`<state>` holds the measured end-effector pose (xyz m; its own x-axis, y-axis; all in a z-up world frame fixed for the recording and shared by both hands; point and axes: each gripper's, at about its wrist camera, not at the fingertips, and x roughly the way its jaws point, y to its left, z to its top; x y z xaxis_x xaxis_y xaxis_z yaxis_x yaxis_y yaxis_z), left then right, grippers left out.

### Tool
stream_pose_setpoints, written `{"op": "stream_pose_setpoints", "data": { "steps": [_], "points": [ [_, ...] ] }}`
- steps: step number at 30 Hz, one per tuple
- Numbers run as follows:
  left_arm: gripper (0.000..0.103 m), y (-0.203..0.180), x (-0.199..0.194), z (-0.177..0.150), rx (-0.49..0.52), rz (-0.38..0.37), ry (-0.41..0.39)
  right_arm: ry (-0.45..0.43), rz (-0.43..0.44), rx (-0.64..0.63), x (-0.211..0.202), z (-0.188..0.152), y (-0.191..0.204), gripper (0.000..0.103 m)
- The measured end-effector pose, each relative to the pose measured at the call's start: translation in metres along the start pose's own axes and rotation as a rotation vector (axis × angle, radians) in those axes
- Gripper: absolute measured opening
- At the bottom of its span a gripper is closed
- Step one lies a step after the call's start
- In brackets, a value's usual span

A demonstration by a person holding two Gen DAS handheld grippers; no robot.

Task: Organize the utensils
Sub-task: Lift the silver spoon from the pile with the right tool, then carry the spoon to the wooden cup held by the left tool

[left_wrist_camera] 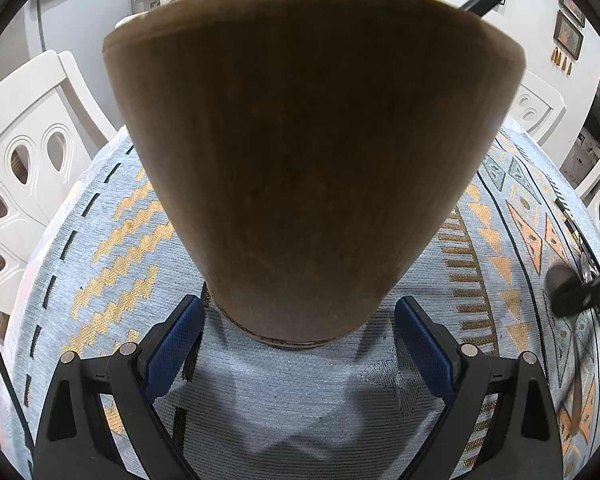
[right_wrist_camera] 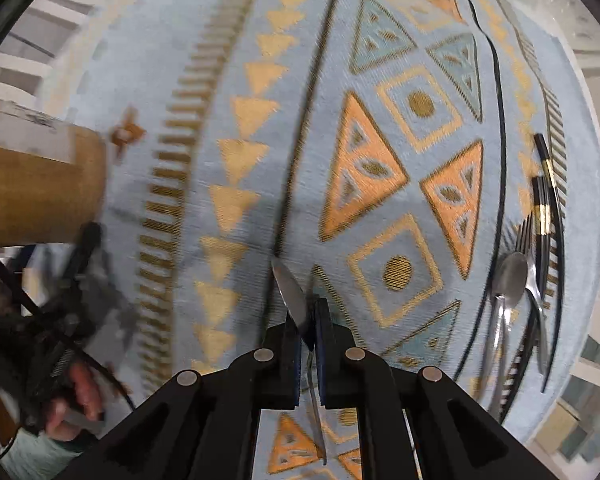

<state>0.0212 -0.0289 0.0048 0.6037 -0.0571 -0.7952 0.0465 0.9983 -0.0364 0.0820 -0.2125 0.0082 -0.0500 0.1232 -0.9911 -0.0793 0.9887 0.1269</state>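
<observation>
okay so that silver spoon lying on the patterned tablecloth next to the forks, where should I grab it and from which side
Grip the silver spoon by its slim handle, just below the bowl, coming straight down from above. It lies flat on the patterned tablecloth, so only its narrow sides offer a pinch. The silver forks crowd one side, so close the gripper across the handle's width carefully.

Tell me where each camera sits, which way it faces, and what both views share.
Left wrist: on the left hand-held gripper, angled down at the tall brown wooden holder between its blue pads.
Right wrist: on the right hand-held gripper, facing straight down, shut on a silver knife; a hand shows.
Shared: the holder and the blue patterned tablecloth.
</observation>
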Motion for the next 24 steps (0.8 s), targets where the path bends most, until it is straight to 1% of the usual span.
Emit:
{"op": "stream_pose_setpoints", "data": {
  "steps": [2,3,4,8,9,11,13,14,17,19,21,24],
  "points": [
    [0.096,0.001,-0.001,0.000,0.000,0.001,0.000,-0.071,0.036,-0.003,-0.020,0.001,-0.002,0.004],
    [0.096,0.000,-0.001,0.000,0.000,0.002,0.000,-0.130,0.056,-0.010,-0.037,-0.001,0.000,0.004],
    [0.096,0.000,-0.001,0.000,0.000,0.001,0.000,-0.162,0.068,-0.014,-0.047,-0.002,0.001,0.004],
    [0.096,0.000,-0.001,0.000,0.000,0.002,0.000,-0.362,0.058,-0.038,-0.098,-0.004,0.004,0.005],
    [0.096,0.000,-0.001,0.000,0.000,0.002,0.000,-0.424,0.072,-0.034,-0.116,-0.004,0.006,0.004],
    [0.096,0.000,-0.001,0.000,-0.001,0.002,0.000,-0.499,0.114,-0.022,-0.136,-0.002,-0.001,0.004],
    [0.096,0.000,-0.001,0.000,-0.001,0.001,0.000,-0.601,0.153,-0.016,-0.164,0.002,-0.005,0.004],
    [0.096,-0.001,-0.001,0.000,-0.001,0.001,-0.001,-0.653,0.164,-0.018,-0.183,-0.003,-0.004,0.004],
    [0.096,-0.001,-0.001,0.000,-0.003,0.004,-0.004,-0.827,0.203,-0.041,-0.236,-0.006,0.010,0.004],
    [0.096,-0.002,-0.002,0.000,-0.004,0.002,-0.005,-0.897,0.240,-0.063,-0.260,-0.009,0.019,0.004],
    [0.096,-0.001,-0.003,0.000,-0.004,0.002,-0.005,-0.958,0.305,-0.089,-0.281,-0.013,0.029,0.004],
    [0.096,-0.002,-0.003,0.000,-0.003,0.002,-0.004,-0.988,0.374,-0.127,-0.297,-0.012,0.051,0.004]
  ]
}}
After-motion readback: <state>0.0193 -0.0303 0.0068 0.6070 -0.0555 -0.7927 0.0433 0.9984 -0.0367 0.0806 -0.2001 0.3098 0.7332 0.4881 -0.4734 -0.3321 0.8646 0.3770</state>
